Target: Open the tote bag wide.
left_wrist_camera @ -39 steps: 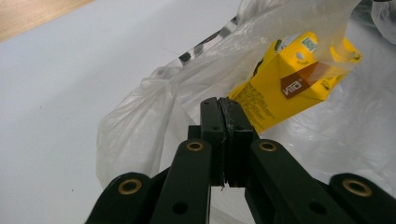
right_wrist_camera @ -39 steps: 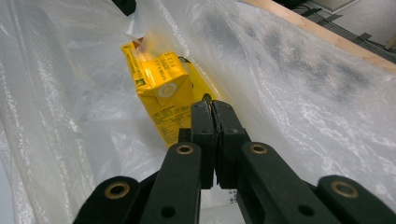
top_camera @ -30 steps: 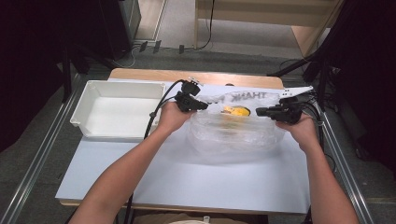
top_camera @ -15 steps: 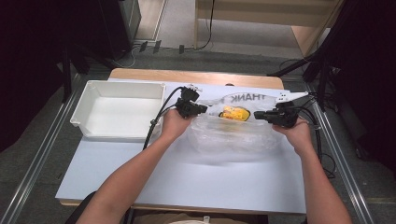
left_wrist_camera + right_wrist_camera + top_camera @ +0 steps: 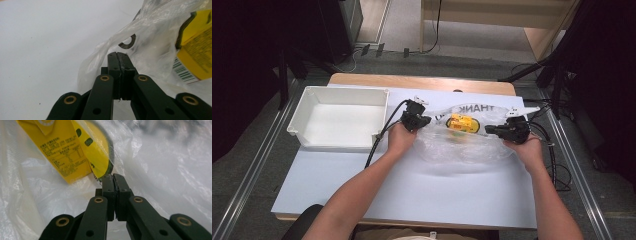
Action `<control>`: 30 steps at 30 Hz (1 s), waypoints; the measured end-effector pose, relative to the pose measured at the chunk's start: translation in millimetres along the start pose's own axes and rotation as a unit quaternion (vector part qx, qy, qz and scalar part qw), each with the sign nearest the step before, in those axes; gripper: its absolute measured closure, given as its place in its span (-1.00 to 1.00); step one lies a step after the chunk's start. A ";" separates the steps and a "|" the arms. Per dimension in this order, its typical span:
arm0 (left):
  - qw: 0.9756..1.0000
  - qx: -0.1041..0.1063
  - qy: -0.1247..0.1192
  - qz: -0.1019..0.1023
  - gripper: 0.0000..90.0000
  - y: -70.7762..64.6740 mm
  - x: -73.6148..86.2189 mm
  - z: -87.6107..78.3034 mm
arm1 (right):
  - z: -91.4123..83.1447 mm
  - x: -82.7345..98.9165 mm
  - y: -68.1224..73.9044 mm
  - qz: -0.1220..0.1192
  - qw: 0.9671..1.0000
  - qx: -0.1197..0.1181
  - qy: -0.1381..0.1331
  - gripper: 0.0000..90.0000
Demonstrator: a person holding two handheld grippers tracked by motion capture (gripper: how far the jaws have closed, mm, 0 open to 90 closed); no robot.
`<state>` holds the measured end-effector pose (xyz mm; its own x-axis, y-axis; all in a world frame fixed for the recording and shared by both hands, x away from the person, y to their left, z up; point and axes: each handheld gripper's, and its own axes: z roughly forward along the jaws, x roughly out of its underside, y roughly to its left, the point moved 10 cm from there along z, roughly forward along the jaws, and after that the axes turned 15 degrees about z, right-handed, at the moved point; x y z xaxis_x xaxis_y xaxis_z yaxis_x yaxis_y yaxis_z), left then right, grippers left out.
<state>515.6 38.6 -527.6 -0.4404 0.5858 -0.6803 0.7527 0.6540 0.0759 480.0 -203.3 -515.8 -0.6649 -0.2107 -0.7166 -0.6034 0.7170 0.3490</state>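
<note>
From above, the left hand-held gripper (image 5: 428,120) and right hand-held gripper (image 5: 490,130) each pinch an edge of a clear plastic bag (image 5: 462,145) lying on the white surface (image 5: 412,190), beside a white tray (image 5: 337,120). Each gripper view shows its jaws clenched on film; the right one reveals print on the yellow carton (image 5: 72,152) inside.

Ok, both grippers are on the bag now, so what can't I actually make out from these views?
- High view: the yellow carton is small and blurred behind bag film; its print is unreadable.
- Left gripper view: carton cut off by the right edge.
- Right gripper view: plastic bag hides the table.
- Left gripper and right gripper: shut jaws hide the pinched film.
</note>
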 end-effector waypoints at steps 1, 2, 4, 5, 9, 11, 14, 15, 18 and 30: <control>1.000 -0.006 -0.002 0.000 1.00 0.8 0.9 0.9 | 0.2 2.0 -0.4 0.001 1.000 0.001 0.001 0.99; 1.000 -0.009 -0.001 -0.001 1.00 1.6 2.1 1.8 | 0.2 3.9 -0.7 0.001 1.000 0.002 0.002 0.99; 1.000 -0.016 0.004 -0.002 1.00 3.8 5.3 3.9 | 0.3 6.3 -2.0 0.003 1.000 0.005 0.000 0.99; 1.000 -0.020 0.005 0.001 1.00 5.0 6.8 5.1 | 0.1 8.8 -3.0 0.005 1.000 0.009 0.002 0.99; 0.999 -0.036 0.001 -0.002 1.00 11.9 13.1 6.6 | 0.5 15.1 -6.8 0.002 1.000 0.023 0.000 0.99; 0.999 -0.036 -0.003 -0.008 1.00 13.1 13.5 6.6 | 0.0 18.0 -8.0 0.006 1.000 0.025 0.002 0.99; 0.999 -0.052 0.000 0.007 0.99 15.7 13.9 6.6 | -1.2 23.3 -12.7 0.009 0.999 0.034 0.004 0.99; 0.998 -0.058 0.000 0.011 0.98 16.2 14.1 6.8 | -2.3 26.1 -15.0 0.013 0.999 0.040 0.009 0.99; 0.997 -0.072 -0.004 0.018 0.96 16.8 14.6 6.9 | -7.2 33.7 -21.4 0.016 0.998 0.056 0.011 0.99; 0.997 -0.080 -0.014 0.016 0.98 17.3 15.8 7.1 | -25.5 55.1 -39.7 0.049 0.996 0.078 0.002 1.00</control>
<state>525.2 55.8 -542.2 -0.4026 0.5950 -0.6956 0.6775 0.7047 0.2107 456.1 -260.2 -553.7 -0.7198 -0.1366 -0.6806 -0.4597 0.8285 0.3199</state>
